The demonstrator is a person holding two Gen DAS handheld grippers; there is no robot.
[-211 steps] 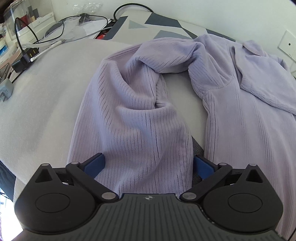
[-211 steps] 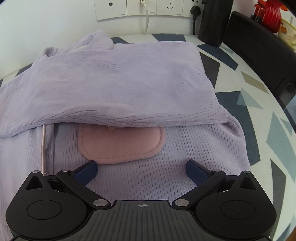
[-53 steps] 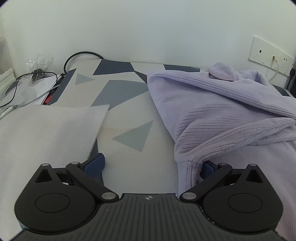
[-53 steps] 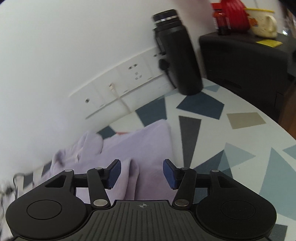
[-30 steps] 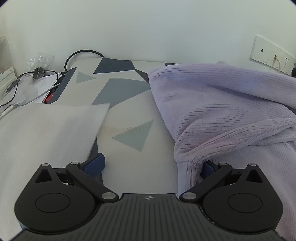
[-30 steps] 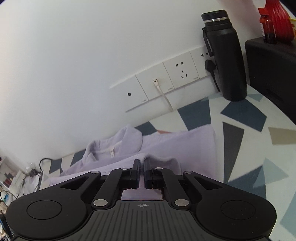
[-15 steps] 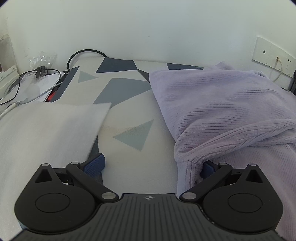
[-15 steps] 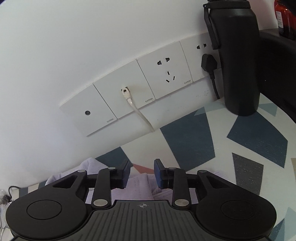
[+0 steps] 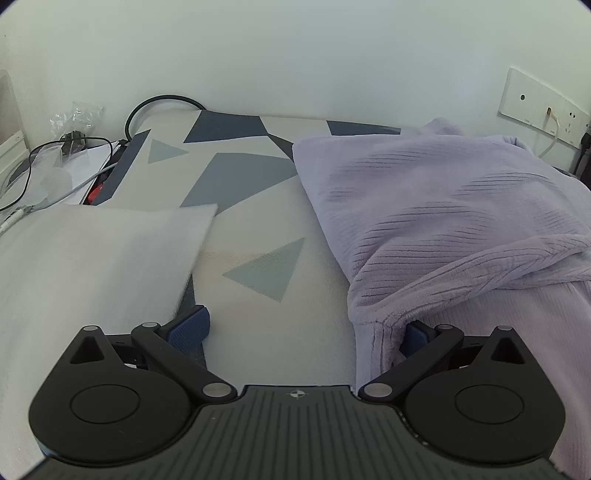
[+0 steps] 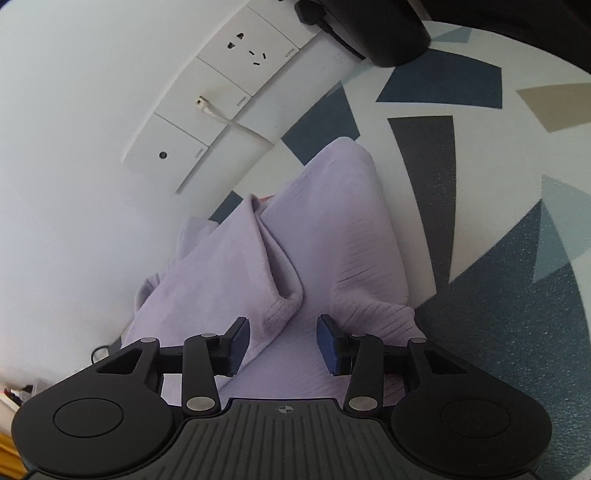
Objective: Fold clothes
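Lavender ribbed garment (image 9: 436, 206) lay on the right half of the bench (image 9: 255, 221) in my left wrist view, a folded-over layer resting on top of a flatter layer nearer me. My left tool (image 9: 304, 326) sat low at the garment's near left edge with its fingers wide apart; the right finger was tucked under the cloth's hem and the left one lay bare on the bench, so it clamped nothing. A white felt-like sheet (image 9: 92, 251) covered the near left, and cables (image 9: 74, 147) and a plastic bag were heaped at the far left corner by the wall.

In my right wrist view, the garment (image 10: 325, 229) ran away from me toward the wall sockets (image 10: 221, 81), with a loose ridge of cloth bunched down its middle. My right tool (image 10: 282, 341) hovered over that ridge, fingers parted and gripping nothing. A black bottle (image 10: 369, 29) stood at the far right.

I judged at least one fold was in place, yet the bundle looked lumpy and unsquared, so smoothing and further folding seemed left. The bench wore a pale cover with grey and navy triangles, set against a plain white wall.
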